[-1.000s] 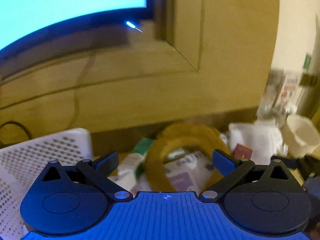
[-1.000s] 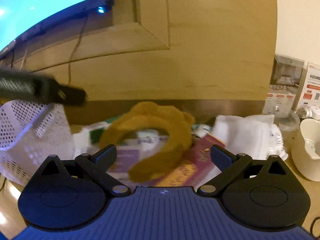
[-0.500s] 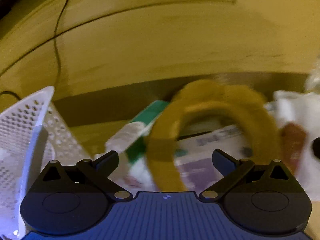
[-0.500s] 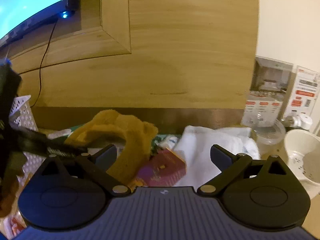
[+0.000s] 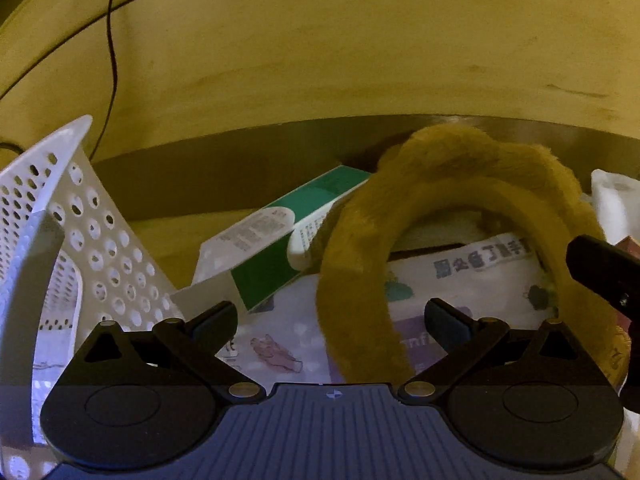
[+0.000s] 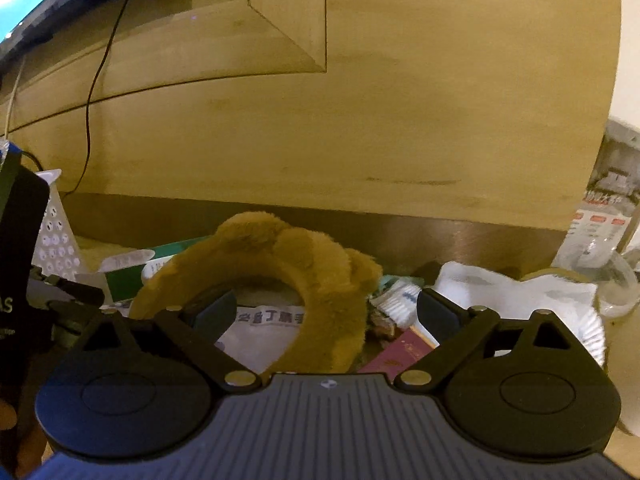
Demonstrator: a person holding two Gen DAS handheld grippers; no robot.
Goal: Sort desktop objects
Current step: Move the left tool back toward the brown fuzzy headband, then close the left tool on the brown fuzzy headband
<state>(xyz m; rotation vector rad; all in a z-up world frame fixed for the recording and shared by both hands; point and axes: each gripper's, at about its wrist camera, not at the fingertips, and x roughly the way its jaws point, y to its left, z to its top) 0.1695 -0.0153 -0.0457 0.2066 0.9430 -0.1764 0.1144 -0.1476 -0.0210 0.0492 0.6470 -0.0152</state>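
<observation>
In my left wrist view my left gripper point(image 5: 332, 318) stood with its jaws spread wide and nothing between them, and the furry brown headband point(image 5: 460, 216) arched up through the middle of the frame, one leg of it running down between my fingers toward the lower centre. It lay on a printed packet point(image 5: 460, 280), with a green and white box point(image 5: 280, 240) at centre left and the white perforated basket point(image 5: 72, 240) at the left edge. In my right wrist view my right gripper point(image 6: 326, 312) was likewise wide apart and empty, the headband point(image 6: 312, 264) in the middle. I judged I was approaching it; next I needed to close the left on that near leg and carry it to the basket.
</observation>
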